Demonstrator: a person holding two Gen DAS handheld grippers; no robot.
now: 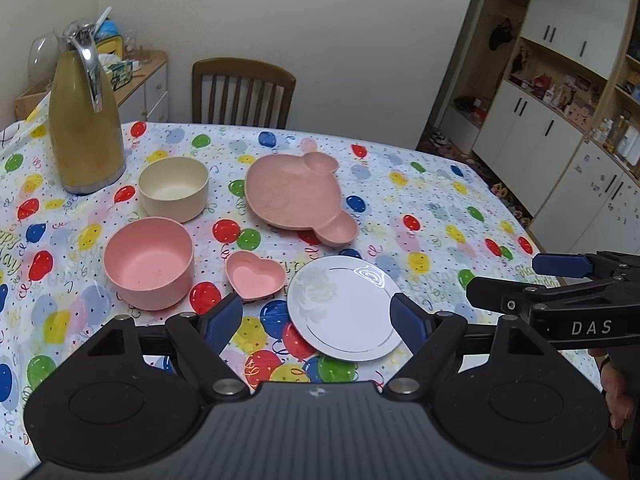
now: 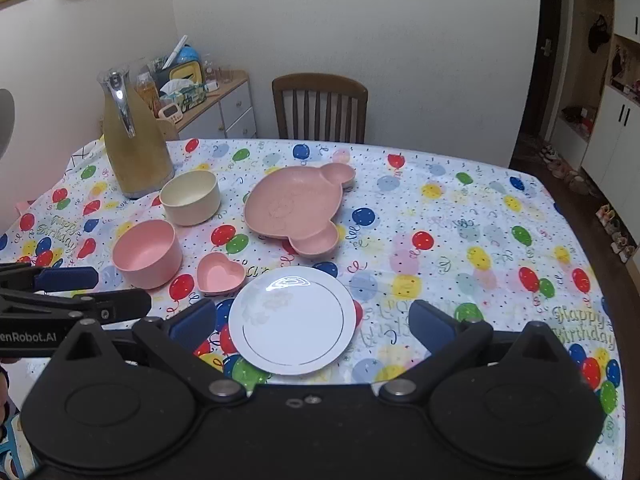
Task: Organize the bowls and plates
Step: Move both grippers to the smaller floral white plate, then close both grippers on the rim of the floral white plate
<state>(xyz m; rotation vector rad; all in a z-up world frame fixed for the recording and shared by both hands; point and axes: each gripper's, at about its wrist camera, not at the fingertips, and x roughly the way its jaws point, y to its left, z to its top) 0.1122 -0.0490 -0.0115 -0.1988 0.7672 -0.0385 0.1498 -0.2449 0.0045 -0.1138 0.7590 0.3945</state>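
On the balloon tablecloth lie a white plate (image 1: 344, 308) (image 2: 292, 320), a small pink heart dish (image 1: 256, 276) (image 2: 220, 273), a pink bowl (image 1: 149, 262) (image 2: 146, 252), a cream bowl (image 1: 174, 188) (image 2: 191, 197) and a pink mouse-shaped divided plate (image 1: 296, 196) (image 2: 296, 208). My left gripper (image 1: 318, 322) is open and empty, hovering above the near table edge over the white plate's left side. My right gripper (image 2: 314, 322) is open and empty, hovering above the white plate. Each gripper shows in the other's view, the right one (image 1: 560, 280) and the left one (image 2: 72, 292).
A tall yellow thermos jug (image 1: 86, 120) (image 2: 134, 144) stands at the back left of the table. A wooden chair (image 1: 242, 94) (image 2: 320, 106) sits behind the table. A low cabinet (image 2: 216, 108) with clutter is at the back left. Shelving stands to the right.
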